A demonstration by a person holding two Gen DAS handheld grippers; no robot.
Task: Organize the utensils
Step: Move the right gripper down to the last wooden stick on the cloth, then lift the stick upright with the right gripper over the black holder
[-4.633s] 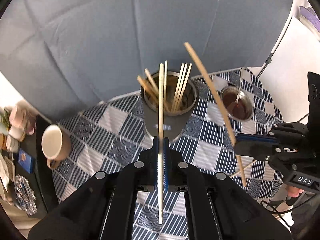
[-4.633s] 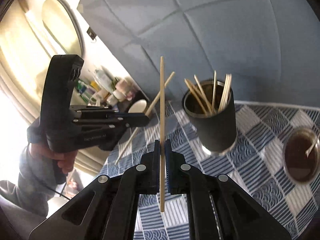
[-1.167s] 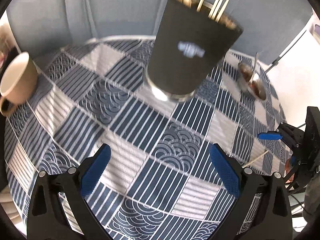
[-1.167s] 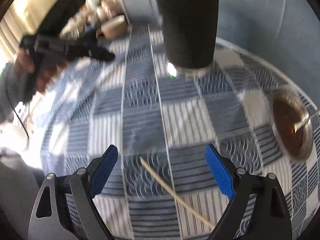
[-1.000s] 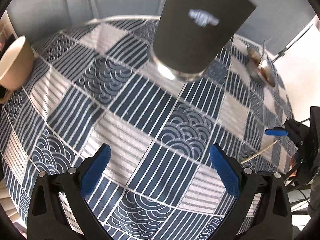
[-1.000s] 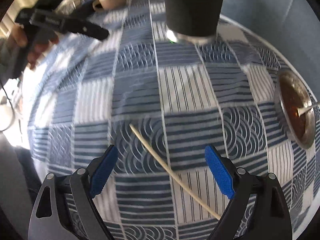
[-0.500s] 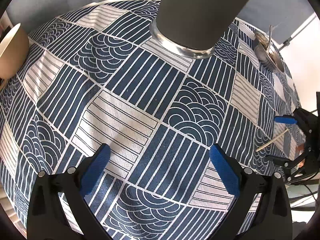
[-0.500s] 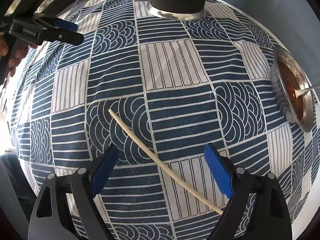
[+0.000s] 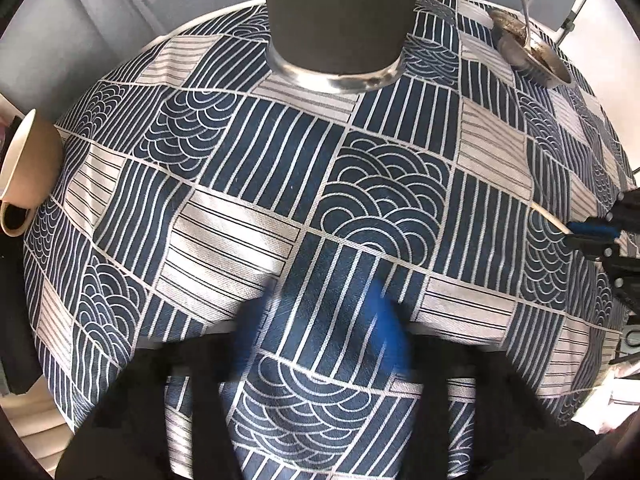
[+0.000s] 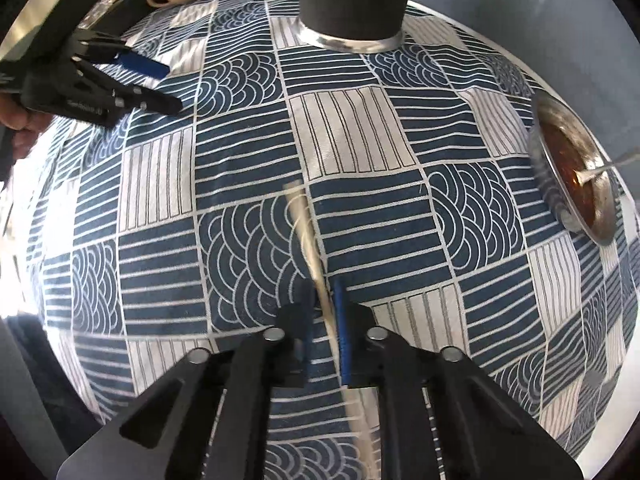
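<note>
A pale wooden chopstick (image 10: 306, 232) lies on the blue patterned tablecloth (image 10: 400, 120), and my right gripper (image 10: 324, 320) is shut on it just above the cloth. In the left wrist view that gripper (image 9: 576, 236) is at the right edge with the chopstick (image 9: 550, 218) sticking out of it. My left gripper (image 9: 316, 324) points straight down at the cloth. Its blue pads (image 9: 384, 320) are blurred and its jaws are closing with only cloth under them. The dark utensil cup (image 9: 340, 20) stands at the back, its top cut off.
A beige mug (image 9: 28, 172) lies on its side at the table's left edge. A metal bowl (image 9: 528, 56) of brown liquid with a spoon sits at the back right. A hand (image 10: 16, 120) holds the left gripper (image 10: 166, 86).
The right jaws, wide apart half a second ago, have shut on the chopstick, which now lines up with the fingers. The left jaws have swung inward and both cameras sit closer to the cloth.
</note>
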